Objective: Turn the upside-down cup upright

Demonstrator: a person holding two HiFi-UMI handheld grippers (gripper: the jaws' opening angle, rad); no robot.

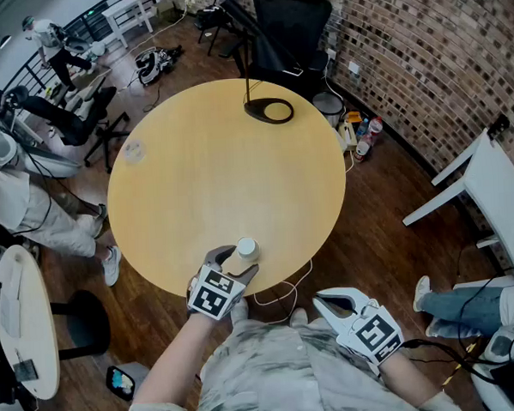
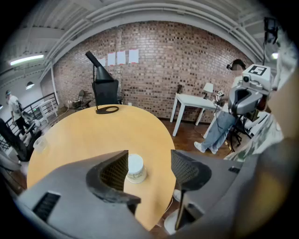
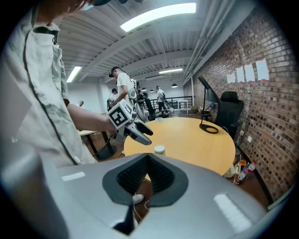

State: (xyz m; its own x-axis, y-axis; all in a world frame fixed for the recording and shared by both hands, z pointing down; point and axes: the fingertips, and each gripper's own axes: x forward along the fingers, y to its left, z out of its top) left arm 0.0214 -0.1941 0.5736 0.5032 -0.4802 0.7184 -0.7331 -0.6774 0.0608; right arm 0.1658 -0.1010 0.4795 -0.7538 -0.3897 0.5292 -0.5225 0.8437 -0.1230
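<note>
A white paper cup stands upside down, its flat base on top, near the front edge of the round wooden table. My left gripper hovers just behind it, tilted down, its jaws apart. In the left gripper view the cup sits beyond the left gripper, close to the left jaw, with no pad pressing on it. The right gripper view shows the cup standing free below the left gripper. My right gripper is off the table by my body, shut and empty.
A black lamp base sits at the table's far edge and a clear plastic cup at its left. A black office chair stands behind, a white table to the right. People sit at the left. A white cable hangs below the front edge.
</note>
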